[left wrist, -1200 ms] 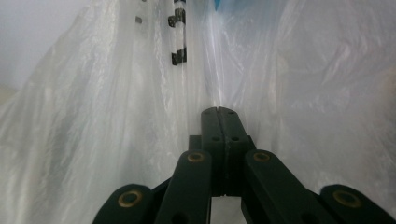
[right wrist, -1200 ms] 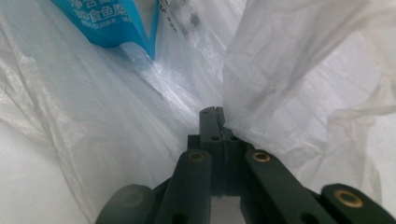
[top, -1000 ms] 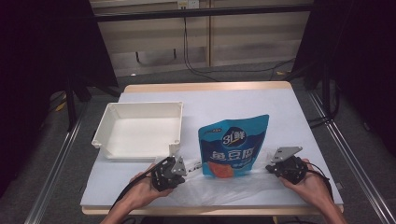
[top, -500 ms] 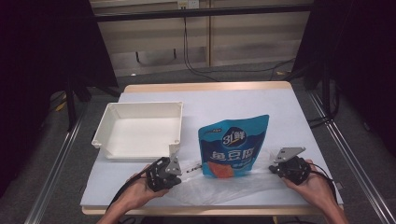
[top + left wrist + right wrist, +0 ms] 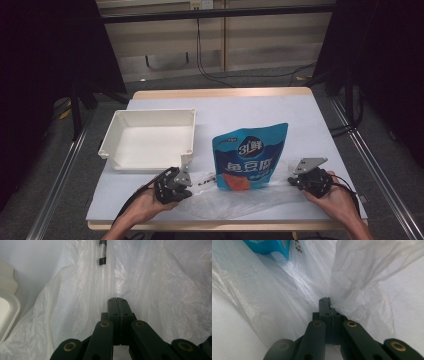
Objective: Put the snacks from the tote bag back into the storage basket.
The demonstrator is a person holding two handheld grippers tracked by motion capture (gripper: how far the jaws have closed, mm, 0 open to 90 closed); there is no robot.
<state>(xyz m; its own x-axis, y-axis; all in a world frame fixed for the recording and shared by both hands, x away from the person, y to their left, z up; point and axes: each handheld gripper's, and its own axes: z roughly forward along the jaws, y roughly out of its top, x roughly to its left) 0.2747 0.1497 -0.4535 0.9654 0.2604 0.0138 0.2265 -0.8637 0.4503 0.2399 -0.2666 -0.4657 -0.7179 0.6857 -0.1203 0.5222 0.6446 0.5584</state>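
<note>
A clear plastic bag [image 5: 250,201] lies crumpled along the table's front edge. A blue snack pouch [image 5: 250,156] rests flat with its lower end on or in the bag; I cannot tell which. My left gripper [image 5: 189,181] is at the bag's left end, shut on a fold of the film [image 5: 75,305]; its jaws [image 5: 116,300] meet with plastic bunched around them. My right gripper [image 5: 293,181] is at the bag's right end, also shut [image 5: 325,300] on the film [image 5: 352,282]. A corner of the blue pouch [image 5: 269,246] shows beyond it.
A white tray [image 5: 150,114] stands on the table's left half, just behind my left gripper; its rim [image 5: 8,307] shows at the left of the left gripper view. A pale sheet [image 5: 240,107] covers the table. Metal frame rails run along both sides.
My left gripper has drawn slightly to the left with the bag's edge, stretching the film flatter. The right gripper and the pouch have stayed put.
</note>
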